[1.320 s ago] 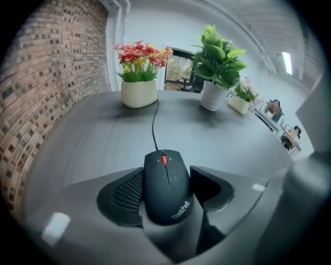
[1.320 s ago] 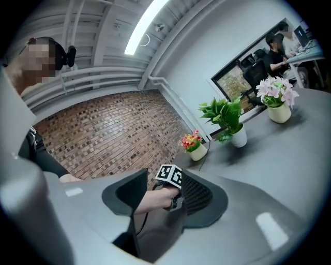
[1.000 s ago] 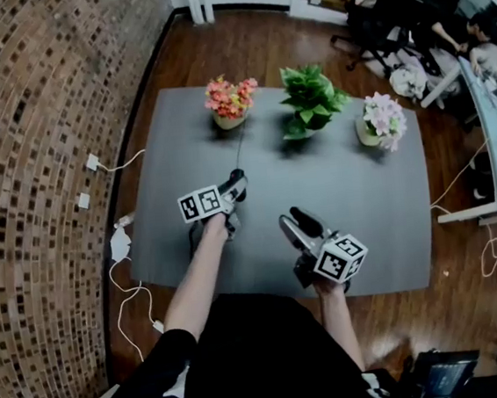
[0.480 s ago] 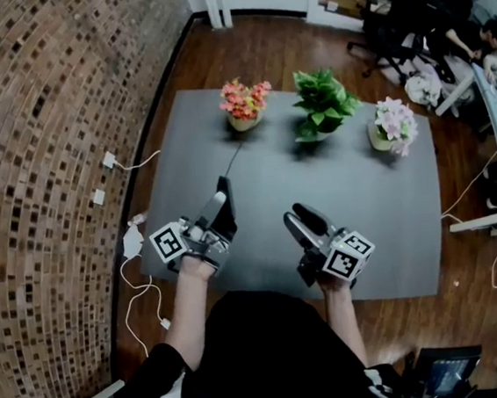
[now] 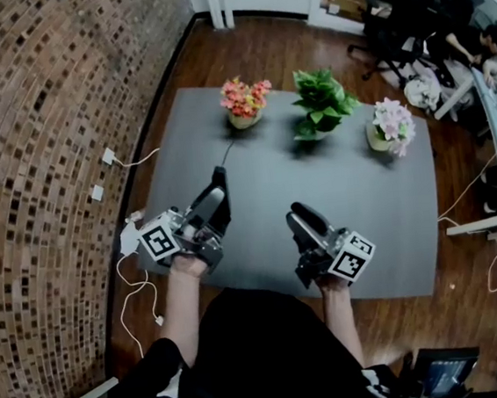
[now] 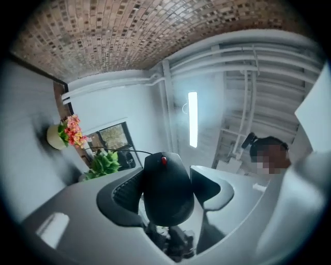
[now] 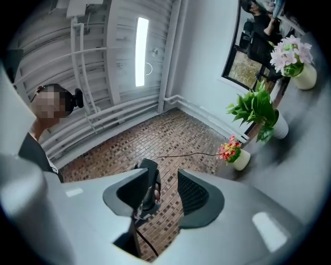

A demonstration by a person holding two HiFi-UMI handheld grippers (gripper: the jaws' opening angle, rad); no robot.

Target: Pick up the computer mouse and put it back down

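Head view: the left gripper [image 5: 217, 192] has risen clear of the table [image 5: 365, 217] below it, jaws half-closed on the black wired mouse [image 6: 166, 191] between them; lift done, set-down remains; right gripper [image 5: 302, 219] empty, its wide jaws just narrowing slightly.

The left claw [image 5: 217, 190] has come off the surface [image 5: 375, 224] and moved toward the lower left of the head view, and its tip now points upward. The computer mouse [image 6: 166, 189] came up with it, clamped between the jaws. The right claw [image 5: 304, 220] rose a little. Its jaws, with nothing between them, have just been closing slightly.
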